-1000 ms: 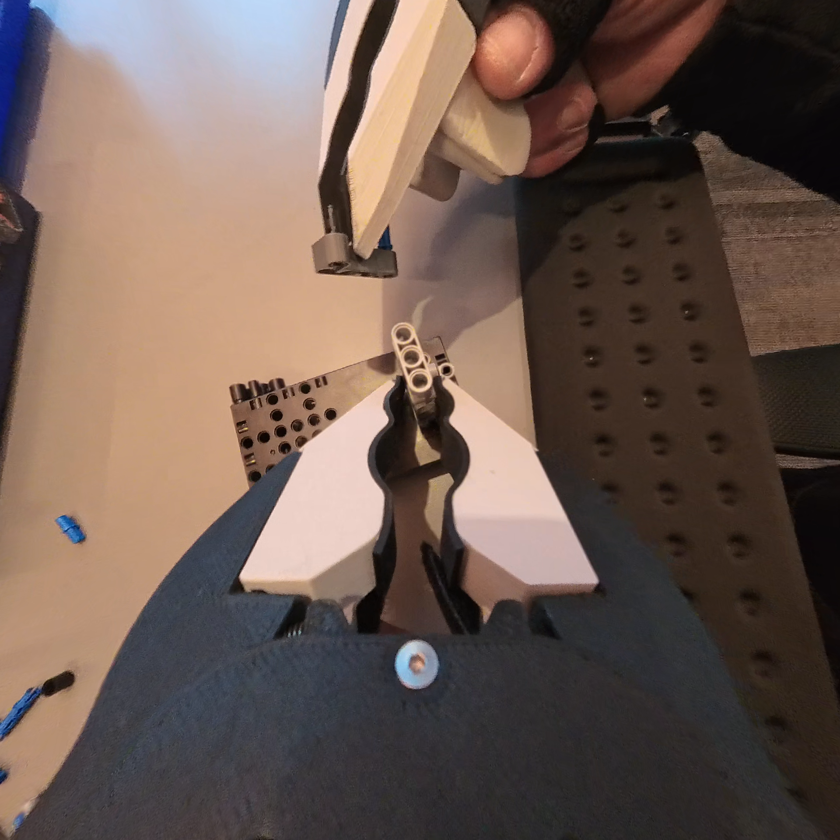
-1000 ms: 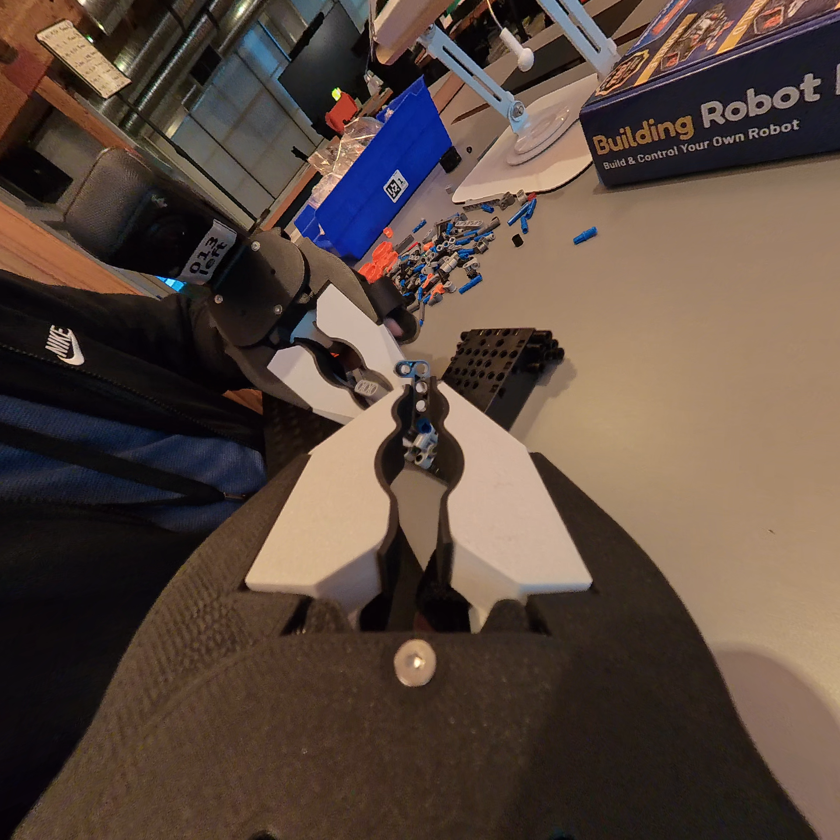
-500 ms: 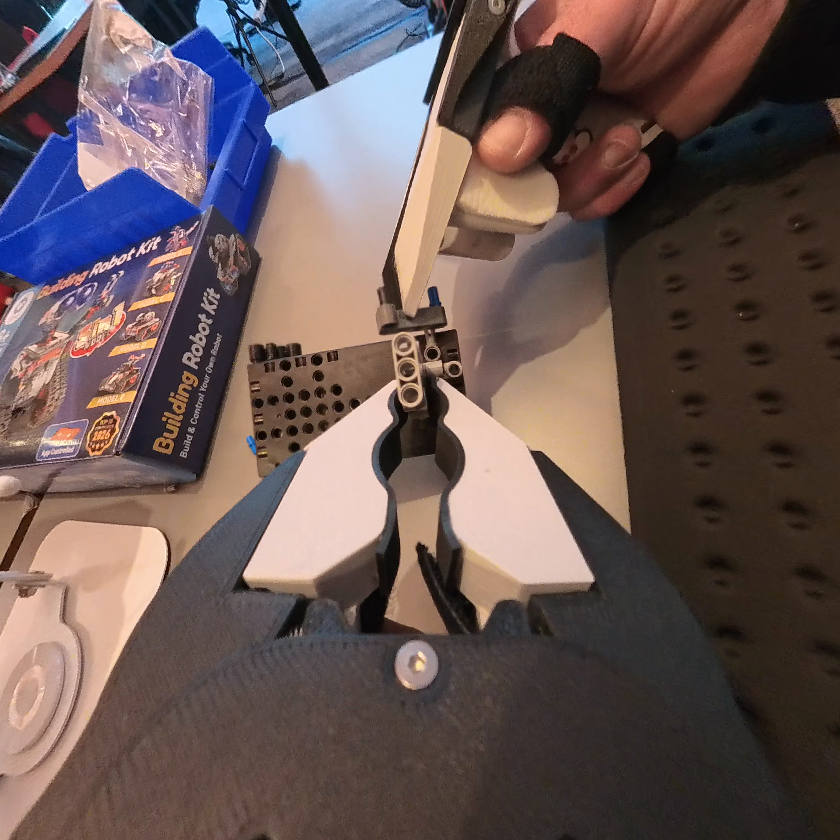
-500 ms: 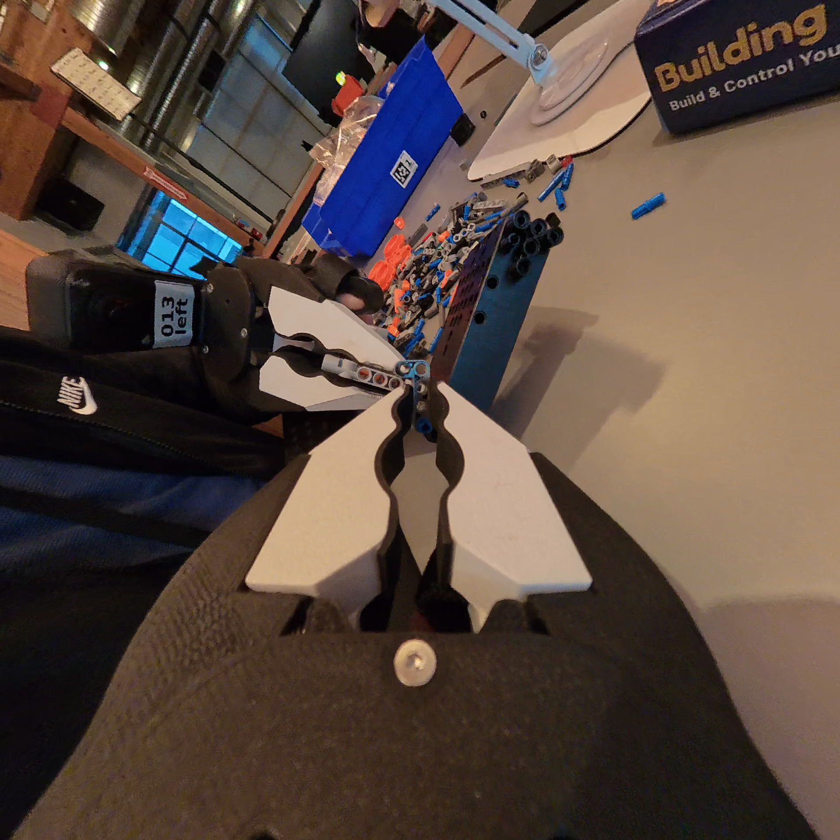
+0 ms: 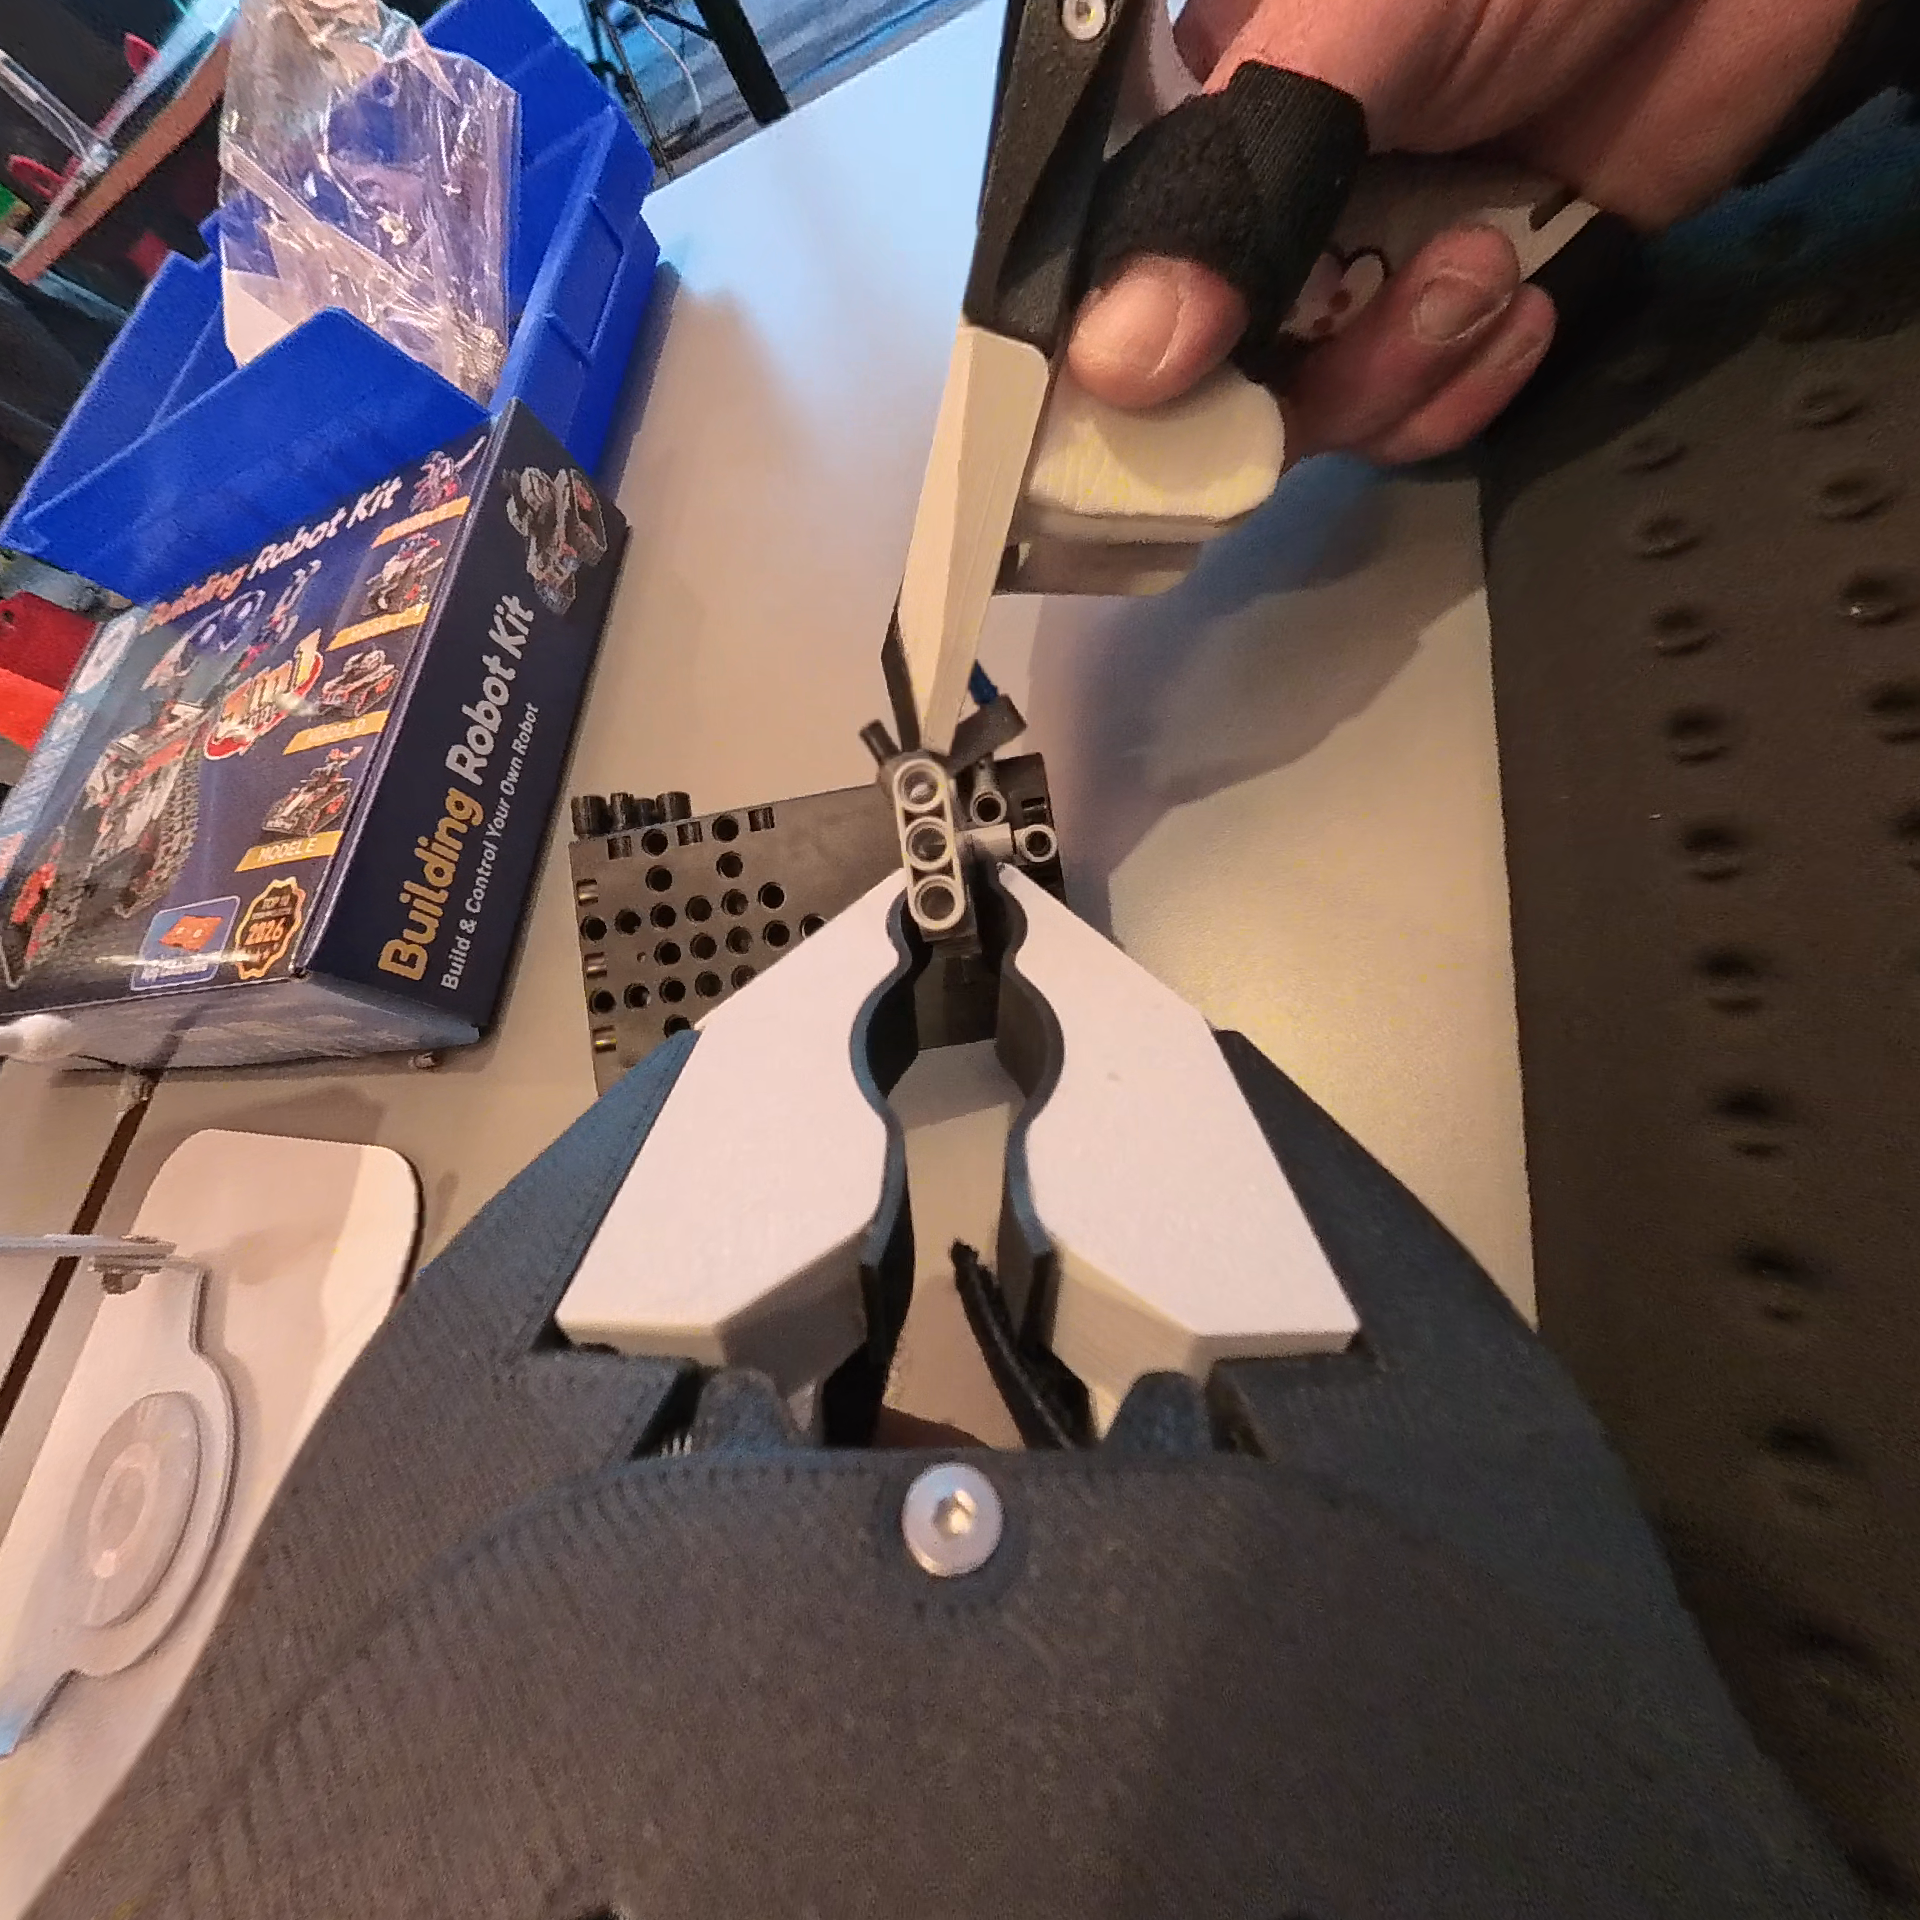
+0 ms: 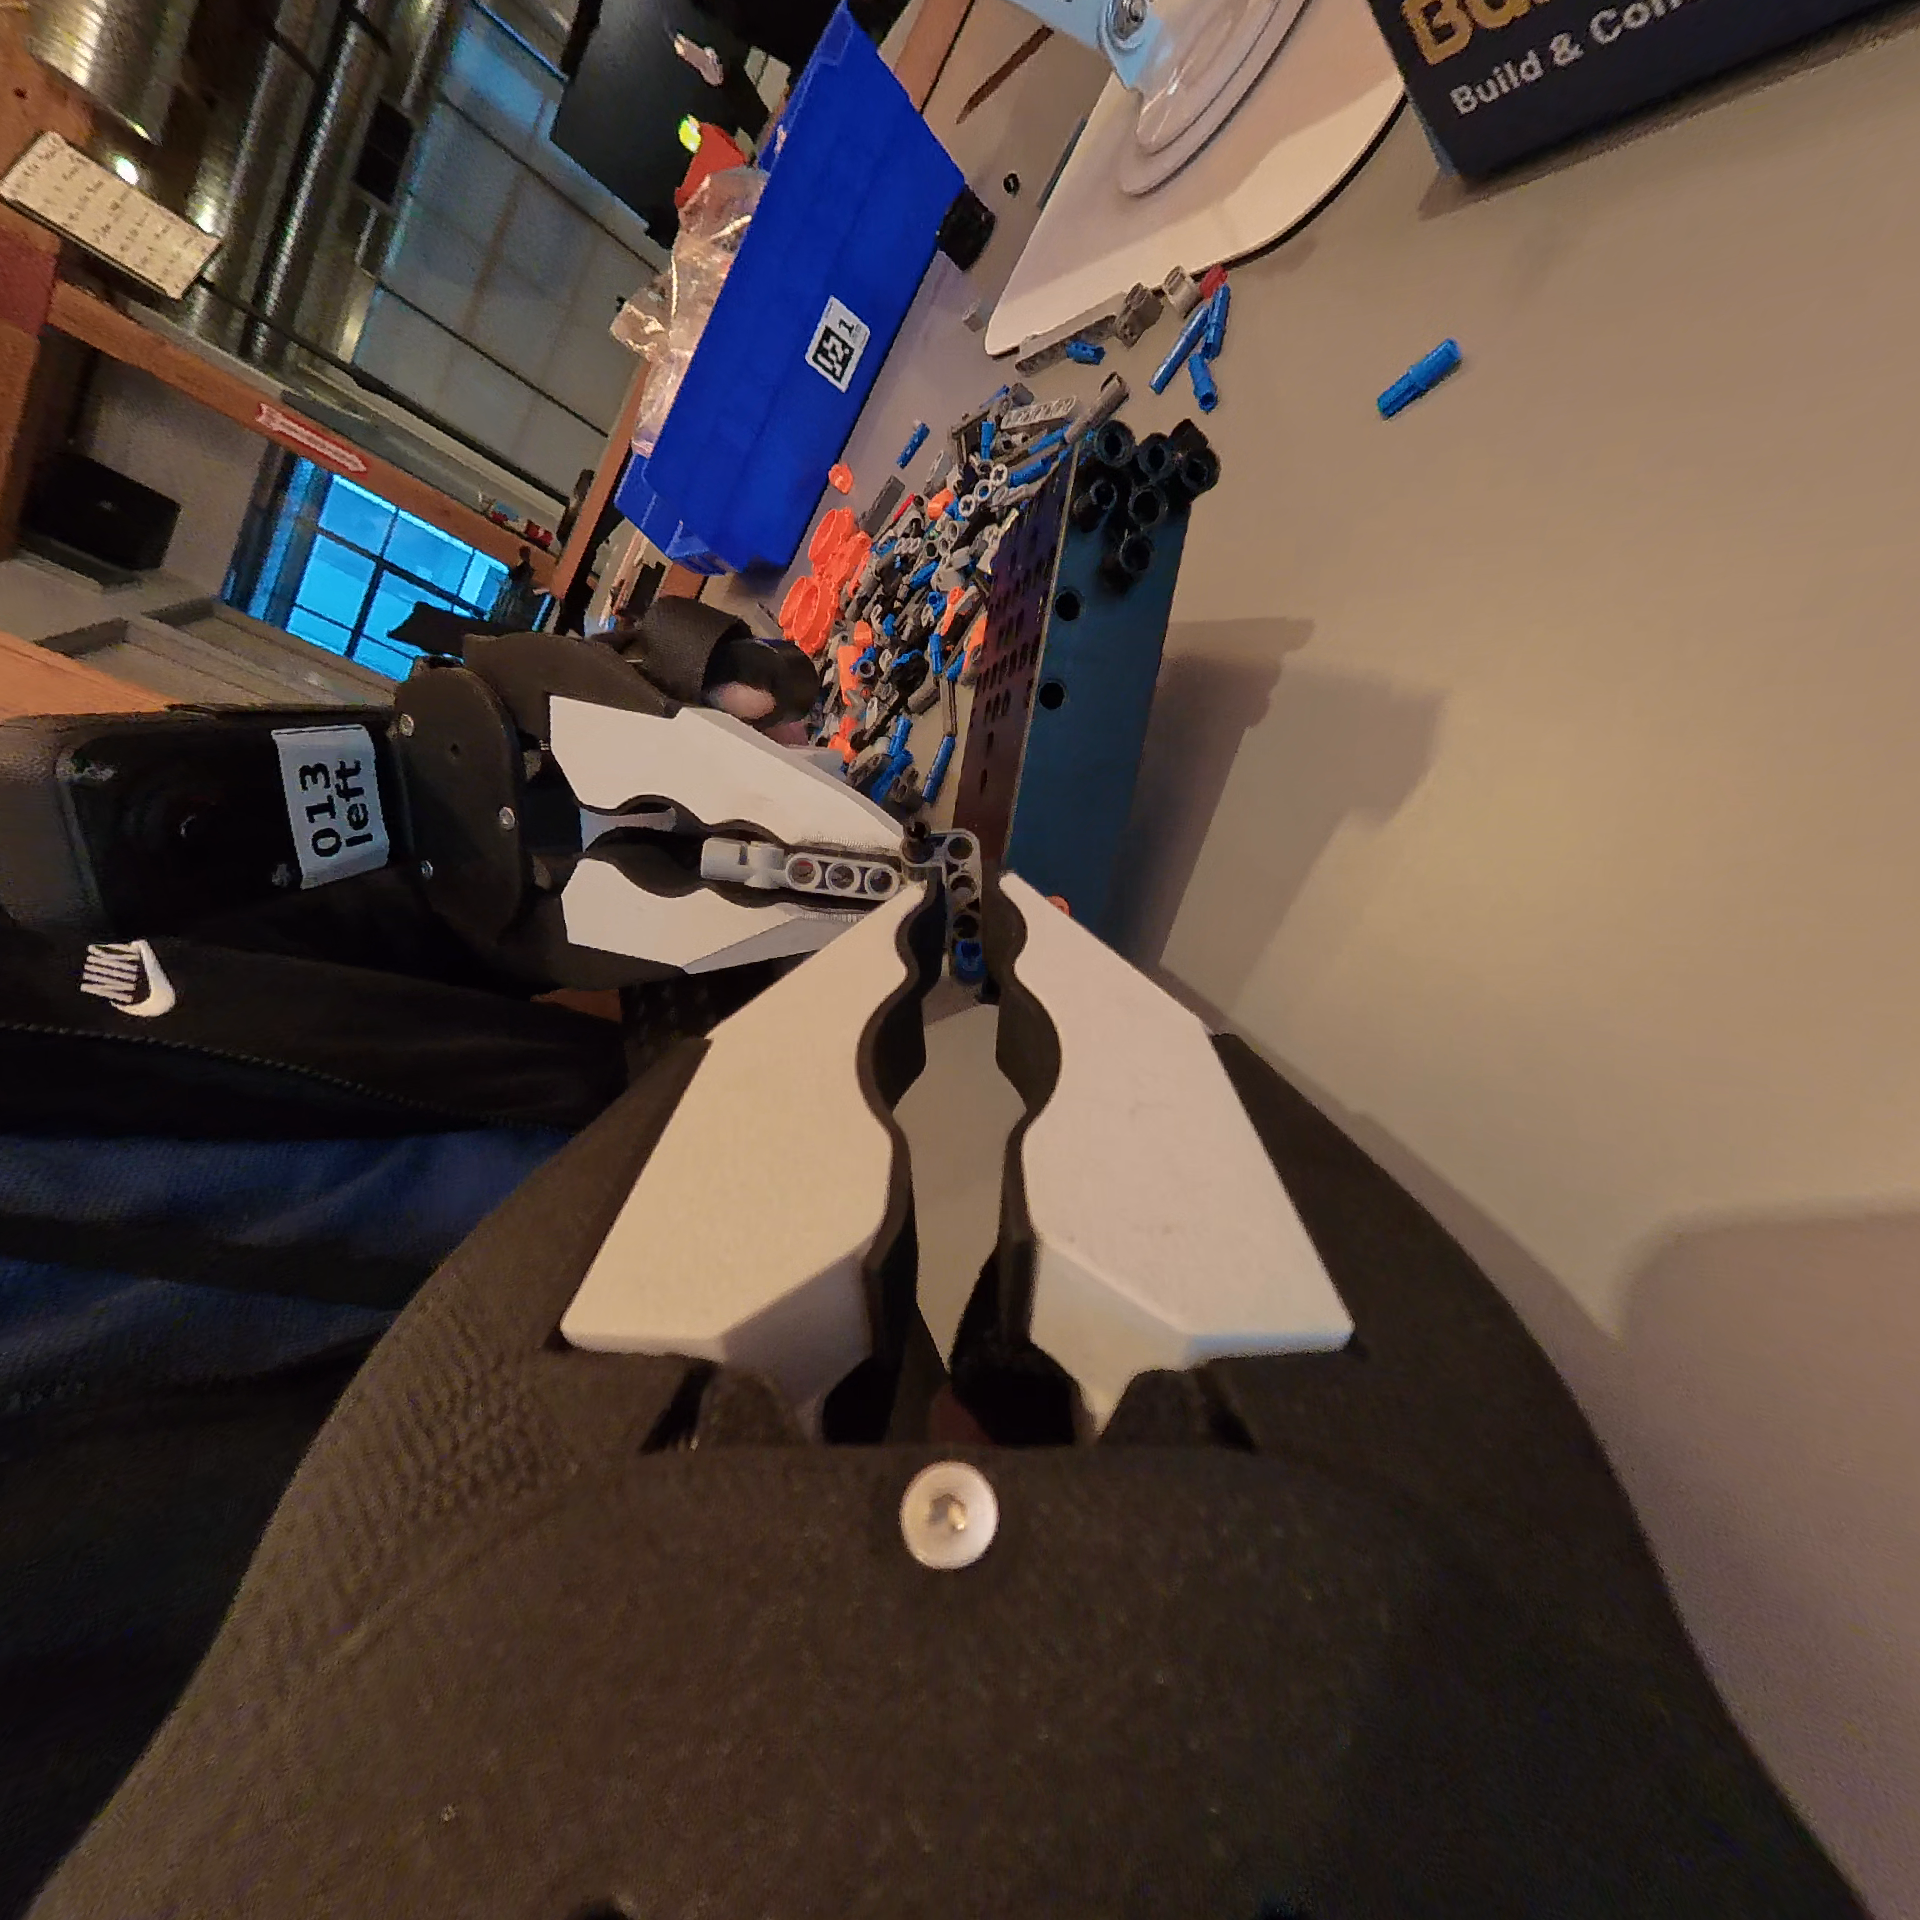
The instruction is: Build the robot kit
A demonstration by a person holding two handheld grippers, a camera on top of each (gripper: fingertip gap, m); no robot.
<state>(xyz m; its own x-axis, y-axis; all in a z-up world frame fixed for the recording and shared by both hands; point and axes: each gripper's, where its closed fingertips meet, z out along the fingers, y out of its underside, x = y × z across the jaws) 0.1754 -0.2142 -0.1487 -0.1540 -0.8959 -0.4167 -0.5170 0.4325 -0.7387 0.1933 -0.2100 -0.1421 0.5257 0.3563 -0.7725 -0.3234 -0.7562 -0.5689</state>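
Left hand-held gripper [image 5: 951, 914]: clenched on a light grey three-hole beam [image 5: 928, 842], upright at its tips. Right hand-held gripper [image 6: 961, 930]: clenched on a dark grey beam [image 6: 964, 883] carrying a blue pin. A second ago the two beams were apart; now they touch end to end. Behind them: black perforated block [image 5: 686, 914] on the worktop [image 5: 810, 416], then kit box [image 5: 312, 769] and blue bin [image 5: 156, 436].

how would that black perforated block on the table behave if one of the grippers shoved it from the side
The black perforated block looks like rigid moulded plastic, so it would probably slide whole rather than flex. It lies flat on the smooth table, so tipping seems unlikely. Being full of holes, it is probably light.
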